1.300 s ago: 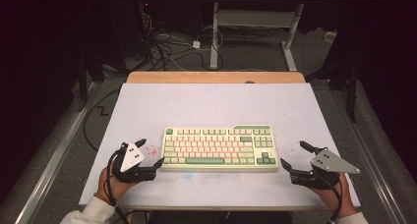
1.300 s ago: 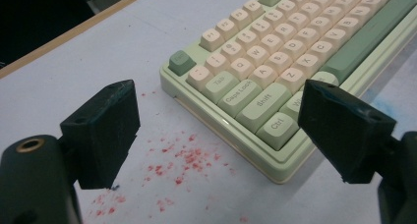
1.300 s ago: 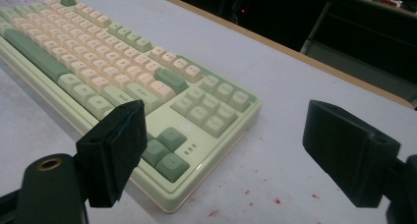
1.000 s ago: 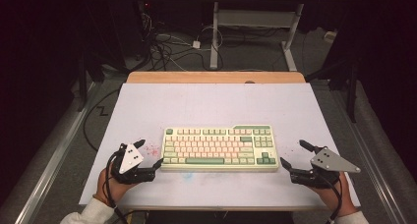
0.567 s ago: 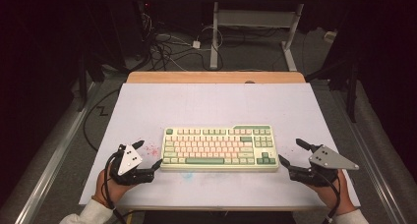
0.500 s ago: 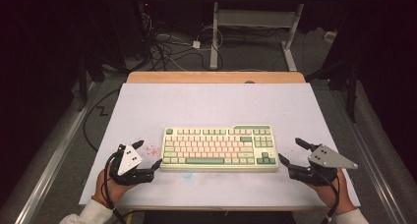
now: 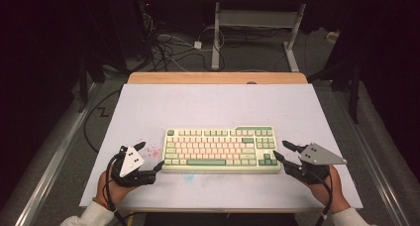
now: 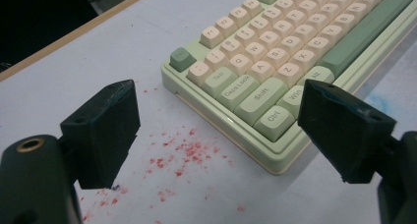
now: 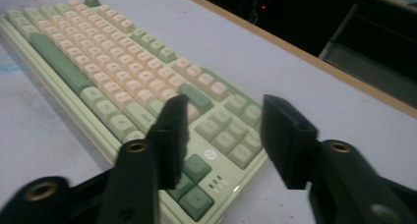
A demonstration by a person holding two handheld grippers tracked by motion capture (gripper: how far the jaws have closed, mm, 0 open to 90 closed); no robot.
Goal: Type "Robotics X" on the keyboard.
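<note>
Right tongs (image 7: pixel 284 151), just closing, empty, beside keyboard (image 7: pixel 220 149).

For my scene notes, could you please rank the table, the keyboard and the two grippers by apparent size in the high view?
1. table
2. keyboard
3. right gripper and left gripper: look alike, so unranked.

The keyboard (image 7: pixel 221 149) is cased in smooth, pale green plastic, with matt cream and green keycaps. The table (image 7: pixel 213 104) is covered by a matt white sheet, speckled with red stains (image 8: pixel 184 150); bare wood is exposed at its far edge. Matt black plastic is seen on both grippers' jaws.
</note>
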